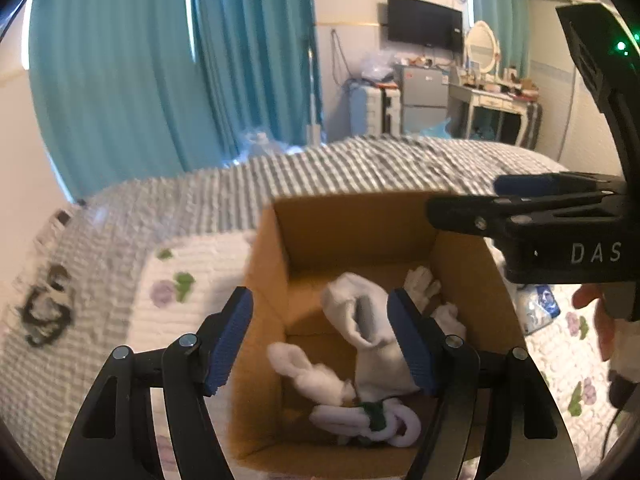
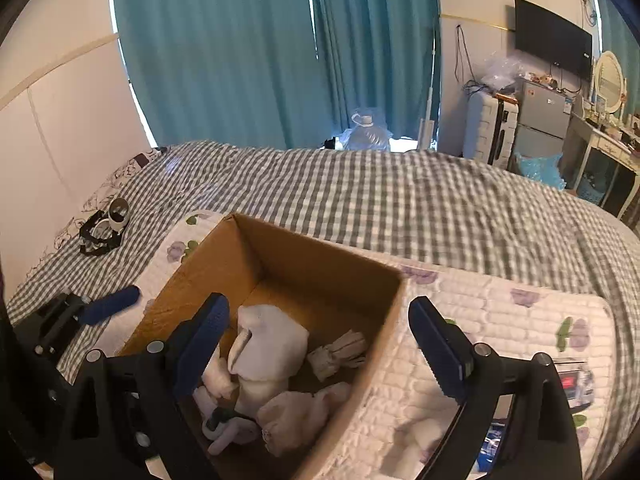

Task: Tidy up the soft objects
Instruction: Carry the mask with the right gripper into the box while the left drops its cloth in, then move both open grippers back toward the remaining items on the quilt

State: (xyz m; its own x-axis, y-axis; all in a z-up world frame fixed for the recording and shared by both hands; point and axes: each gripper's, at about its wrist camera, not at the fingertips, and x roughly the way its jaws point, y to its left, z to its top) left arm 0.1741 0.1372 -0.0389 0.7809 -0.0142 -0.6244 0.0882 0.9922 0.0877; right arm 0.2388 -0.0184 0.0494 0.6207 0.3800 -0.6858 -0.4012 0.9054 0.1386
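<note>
A: Inside the open brown cardboard box (image 2: 320, 264) on the floral quilt (image 2: 500, 320): white rolled socks (image 2: 276, 344).
B: Grippers?
A: Left gripper (image 1: 320, 340), right gripper (image 2: 320, 344) both spread wide, holding nothing, above box.

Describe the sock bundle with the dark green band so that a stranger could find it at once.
On the bed's floral quilt stands an open cardboard box holding white socks. The bundle lies at the box's near end. Unlike its plain white neighbours, it is wrapped by a dark green band.
</note>
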